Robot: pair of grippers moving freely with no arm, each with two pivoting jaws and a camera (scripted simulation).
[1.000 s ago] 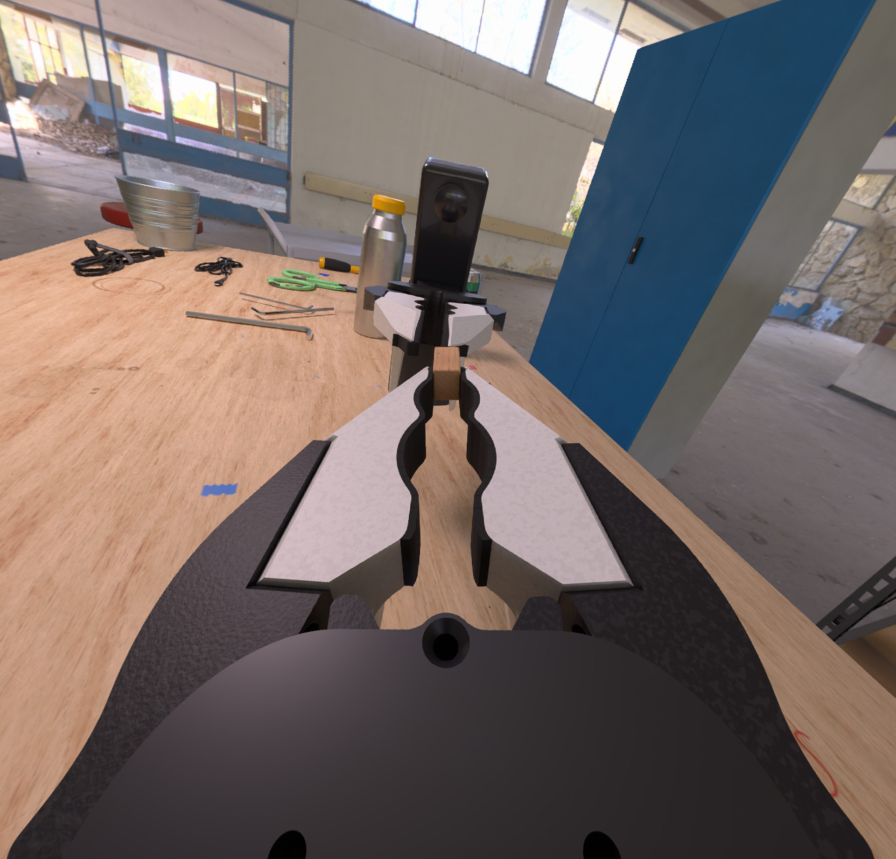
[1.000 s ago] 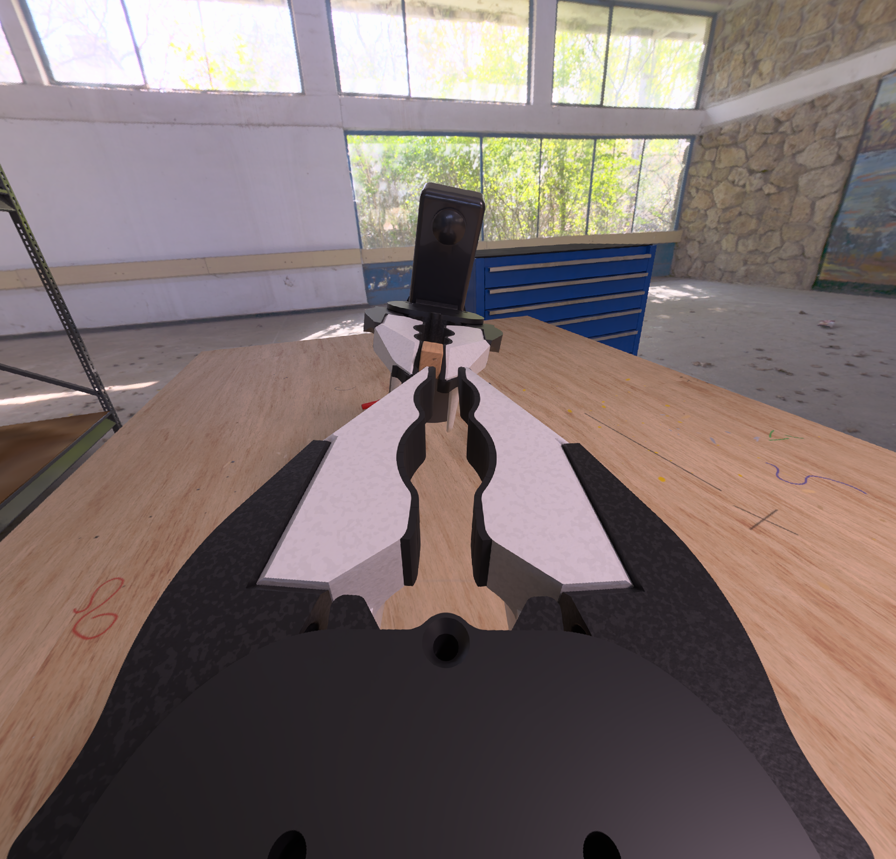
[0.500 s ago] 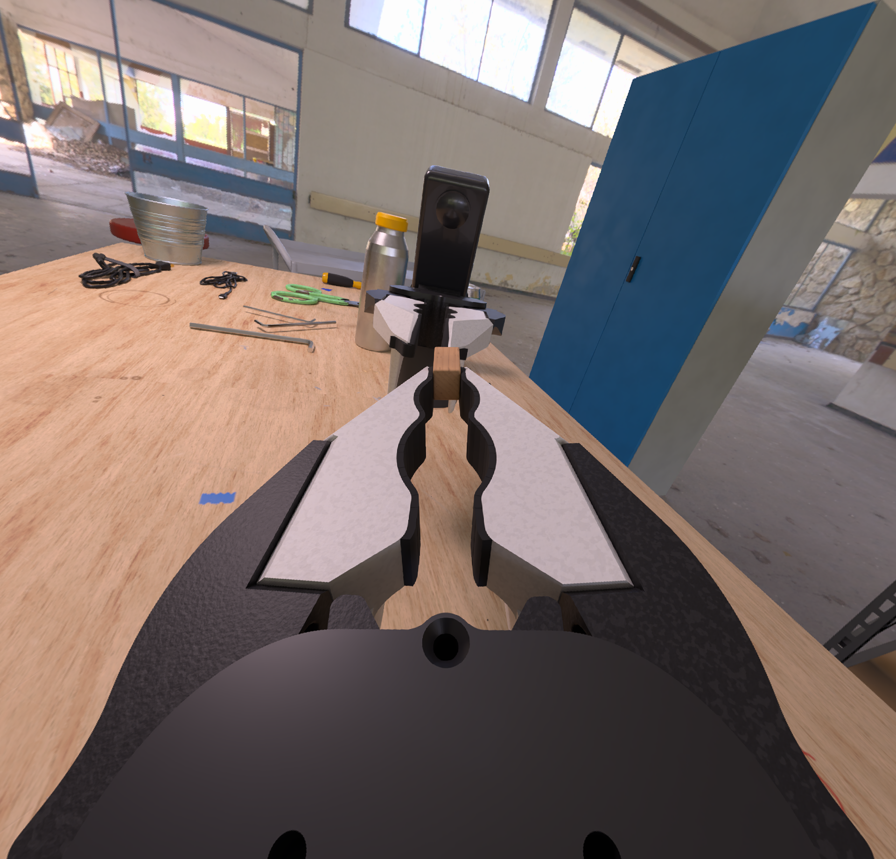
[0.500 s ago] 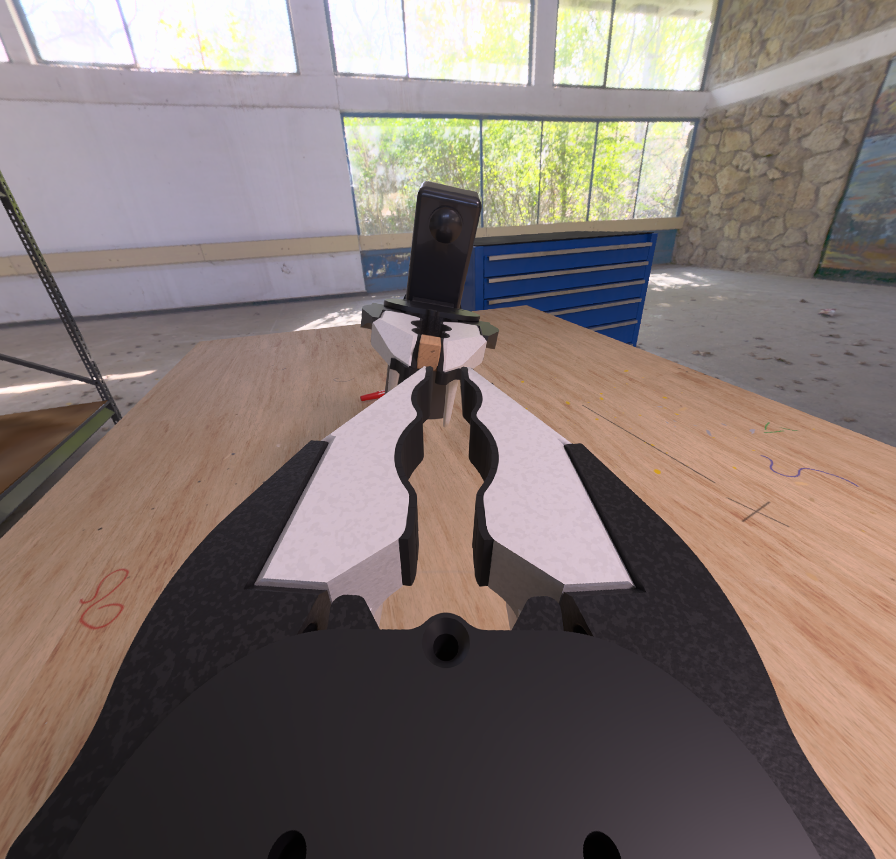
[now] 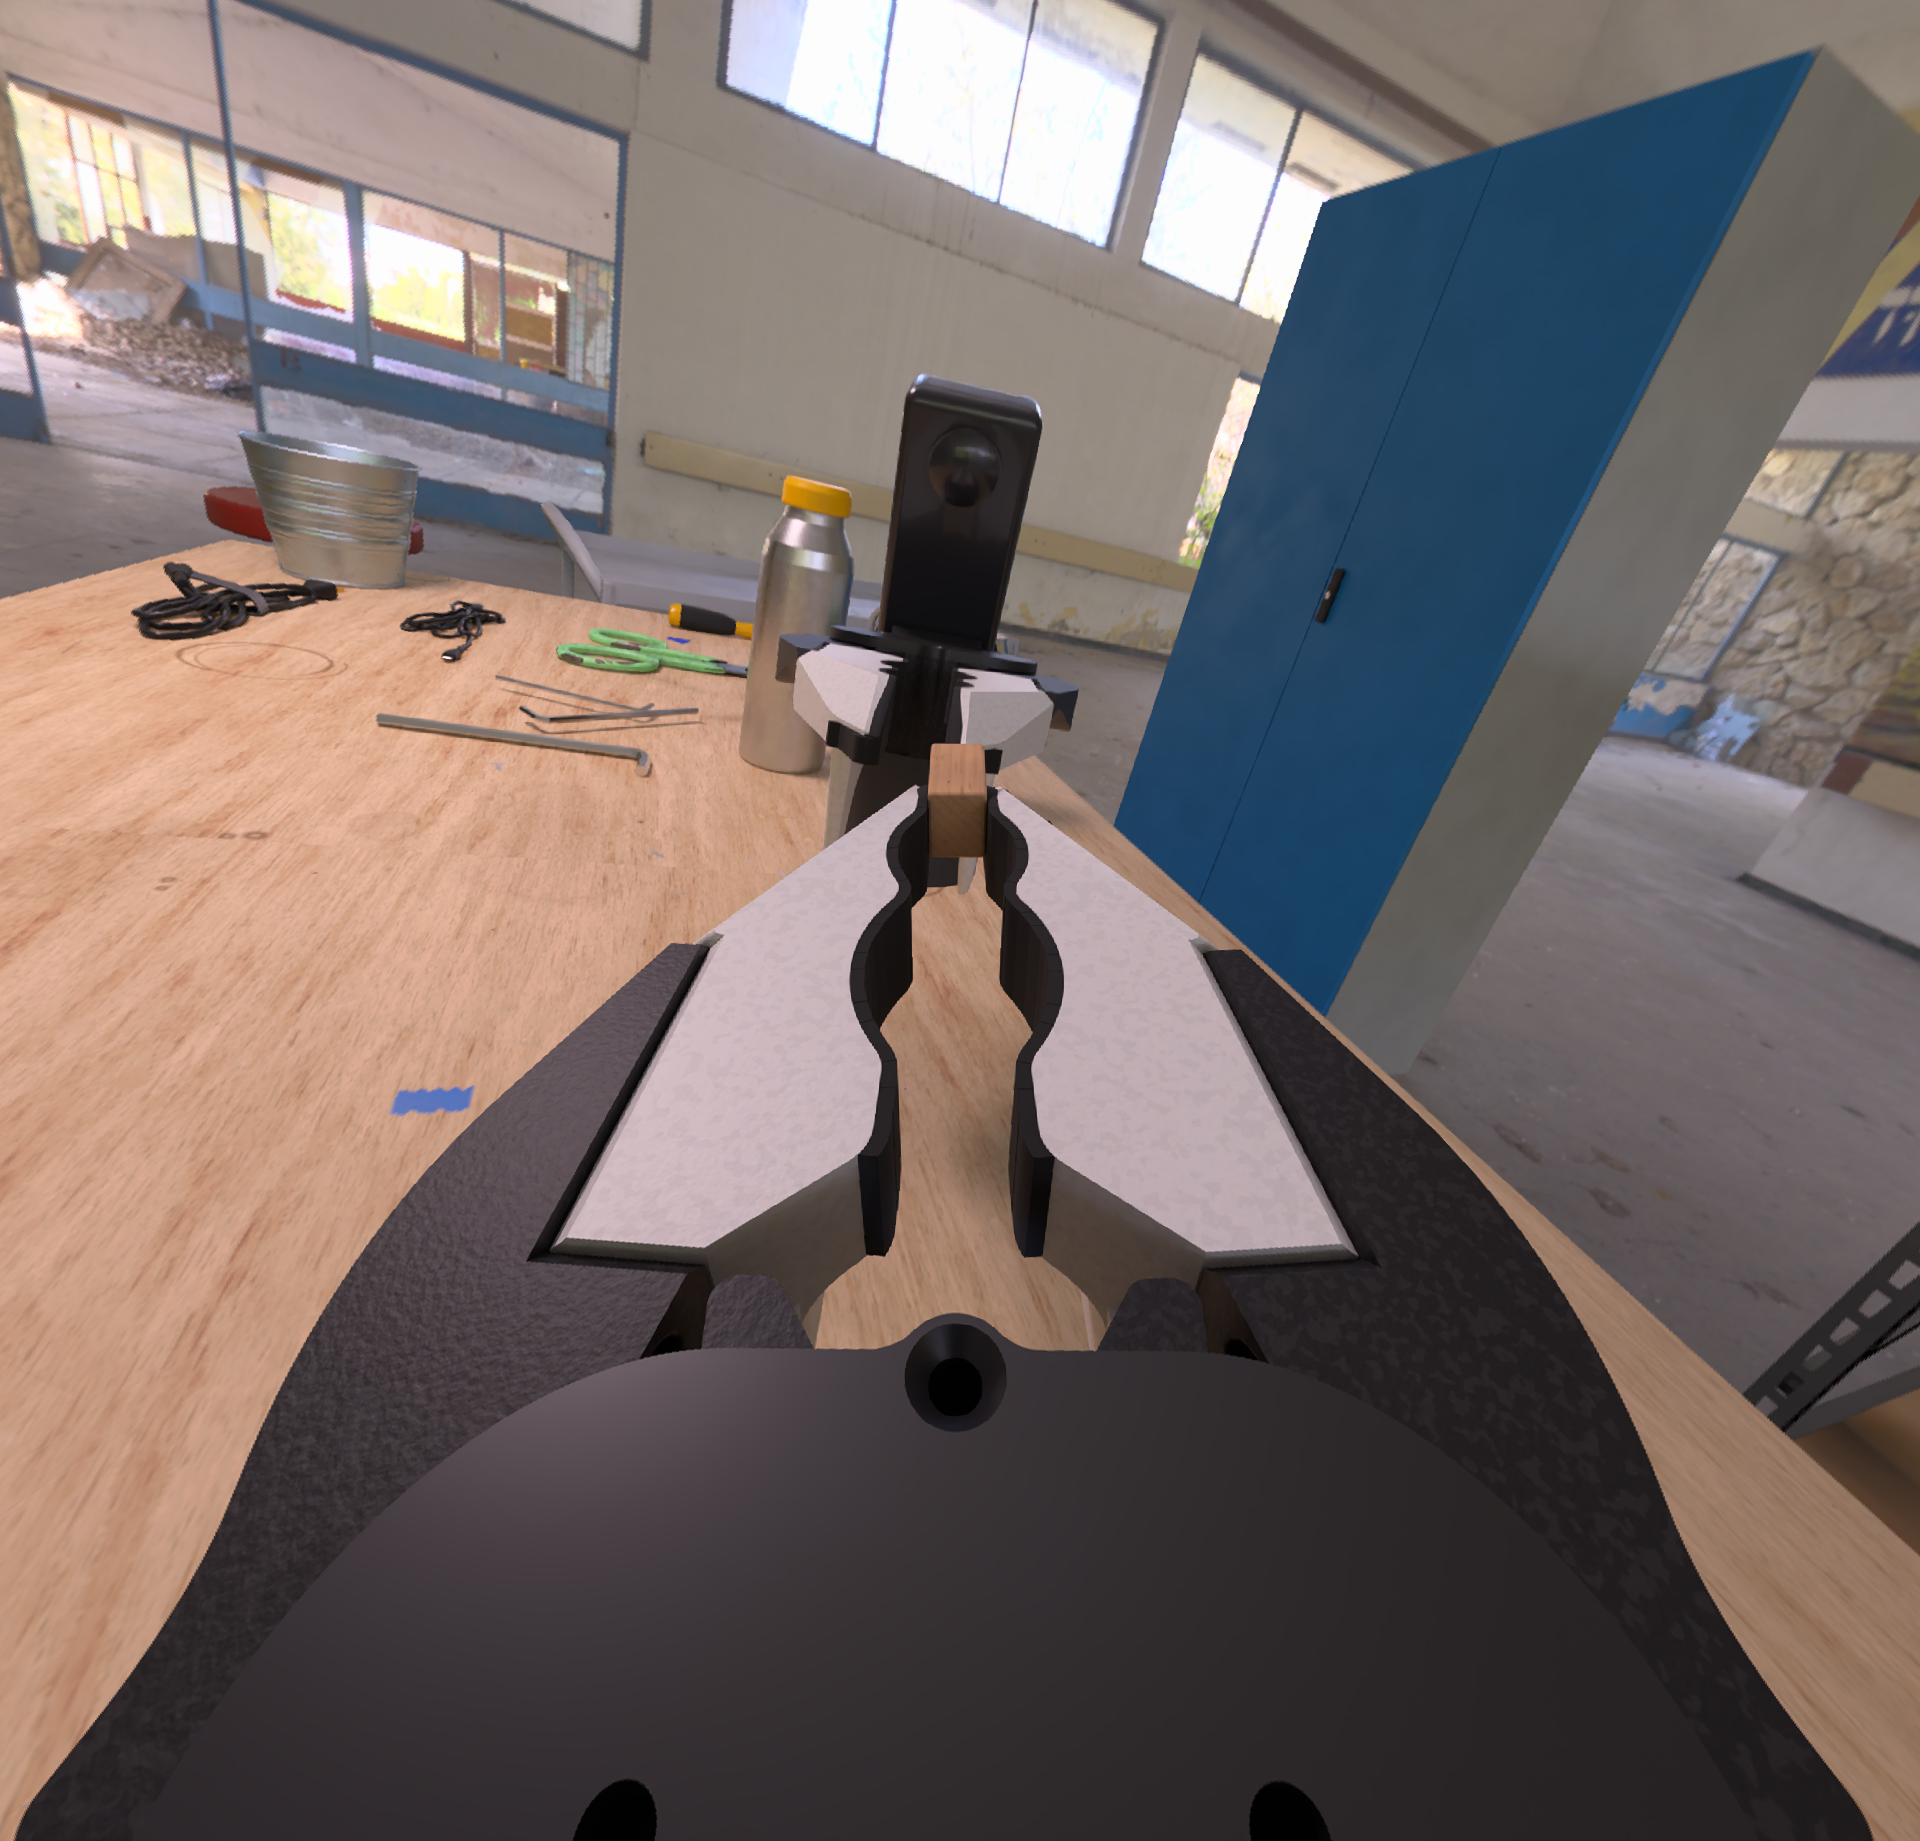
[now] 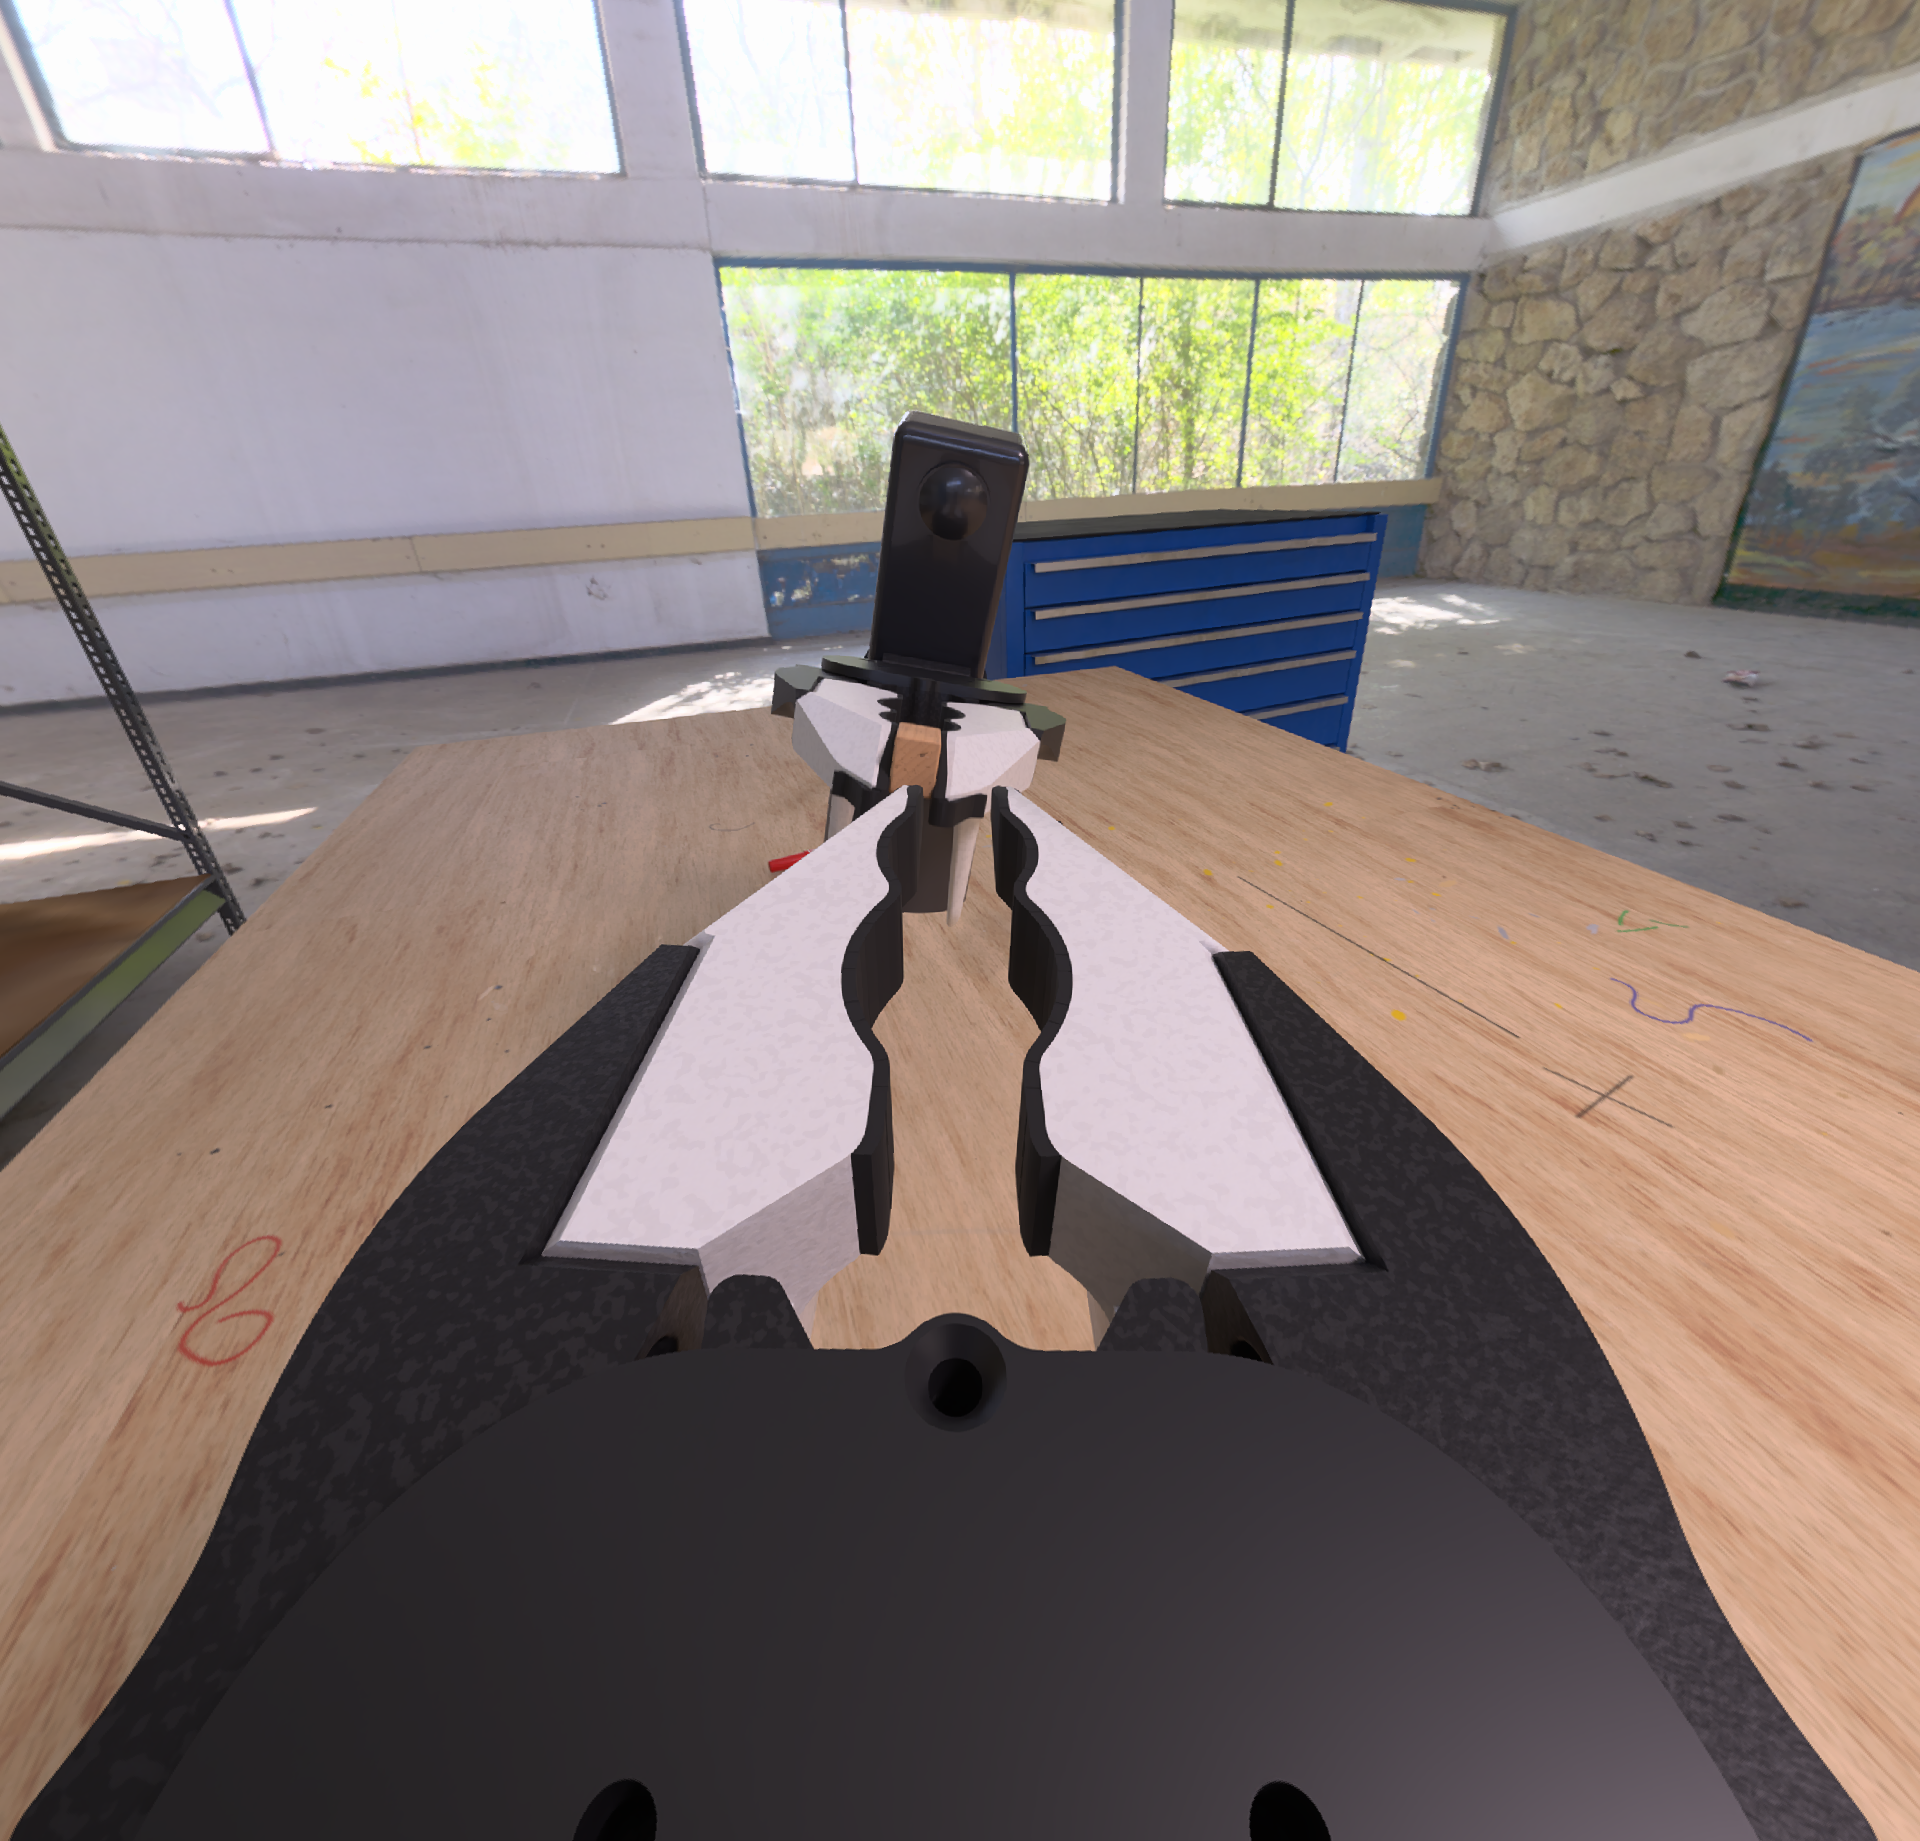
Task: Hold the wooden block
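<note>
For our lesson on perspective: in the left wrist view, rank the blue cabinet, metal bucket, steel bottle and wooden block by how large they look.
1. blue cabinet
2. steel bottle and metal bucket: too alike to rank, and the bucket stands farther off
3. wooden block, smallest, gripped by the left gripper

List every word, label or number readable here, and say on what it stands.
None can be read.
The table bears only hand-drawn marks: a red scribble, a blue squiggle, a pencil cross.
The bottle and cabinet show no label.
</note>
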